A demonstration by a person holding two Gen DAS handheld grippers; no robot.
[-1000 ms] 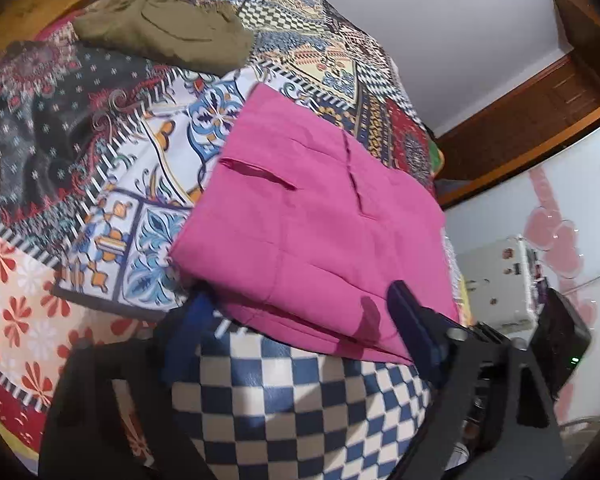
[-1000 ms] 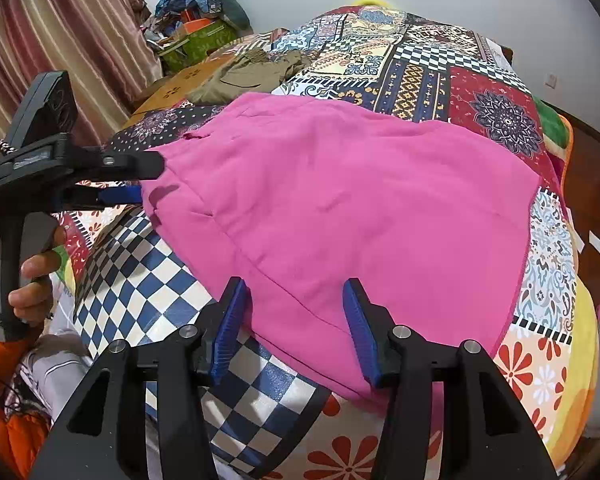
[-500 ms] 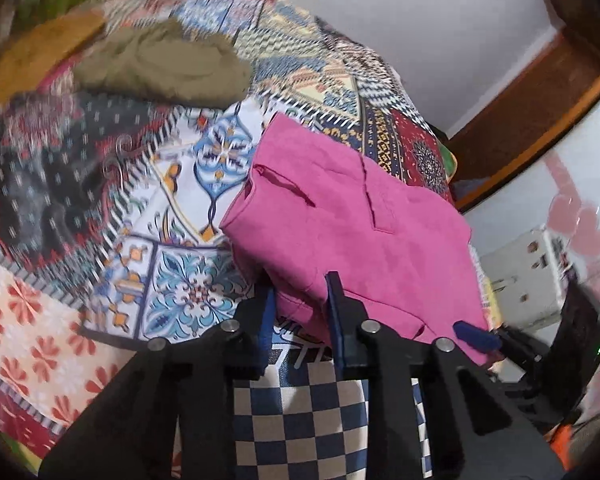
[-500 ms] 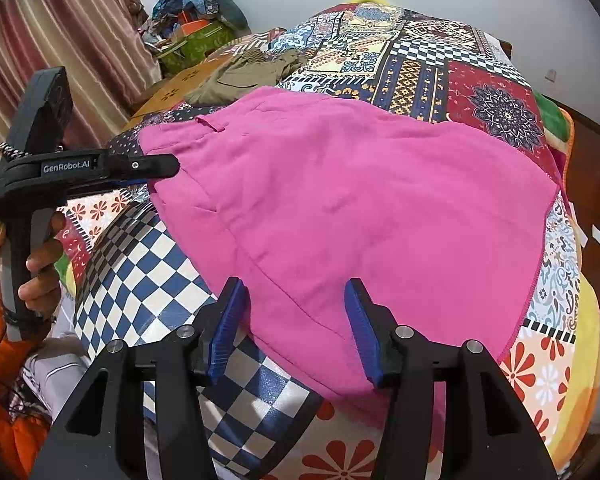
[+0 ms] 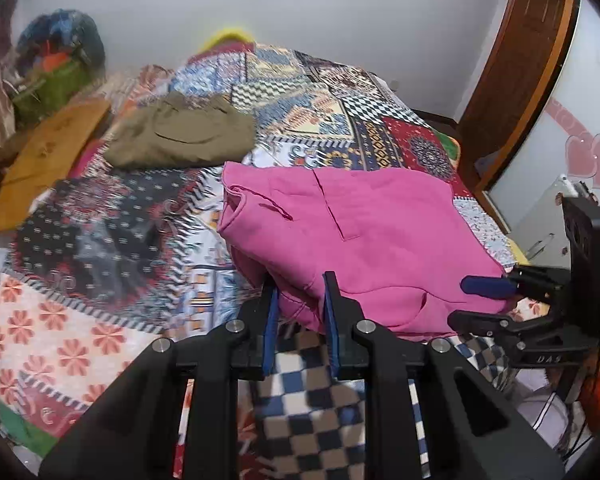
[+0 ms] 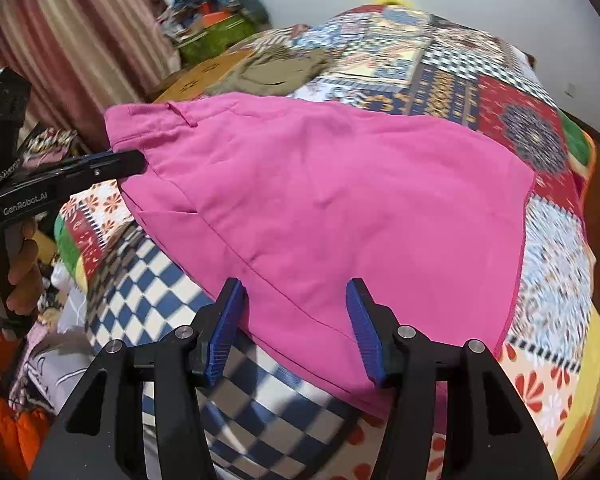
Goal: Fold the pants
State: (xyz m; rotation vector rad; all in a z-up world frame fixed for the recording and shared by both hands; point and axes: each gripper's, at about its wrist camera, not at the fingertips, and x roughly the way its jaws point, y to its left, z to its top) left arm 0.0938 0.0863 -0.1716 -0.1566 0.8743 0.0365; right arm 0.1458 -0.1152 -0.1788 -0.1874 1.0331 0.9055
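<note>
Two grippers are at the near edge of the bed, and both of yours face the pink pants (image 6: 332,208), which lie spread over the patchwork bedspread (image 5: 80,264) with a near corner lifted.

Your left gripper (image 5: 299,300) has its jaws drawn close together, pinching a bunched fold at the near left corner of the pants; the fabric is gathered between the blue pads (image 5: 270,320) and raised off the bedspread. From the right wrist view, that same gripper (image 6: 134,162) reaches in from the left and meets the pink cloth near its upper left edge, with your left hand (image 6: 22,268) wrapped around its handle.

Your right gripper (image 6: 298,320) has its jaws spread moderately. The near hem of the pants runs between its blue pads (image 6: 364,332), but the pads stand clear of the cloth on either side and do not press it. In the left wrist view the right gripper (image 5: 486,300) shows at the right, with one blue finger over the pink hem.

Farther up the bed, well apart from the pink pants, an olive garment (image 5: 180,136) lies folded. A blue-and-white checkered cloth (image 6: 148,292) covers the near edge of the bed beneath both grippers.
</note>
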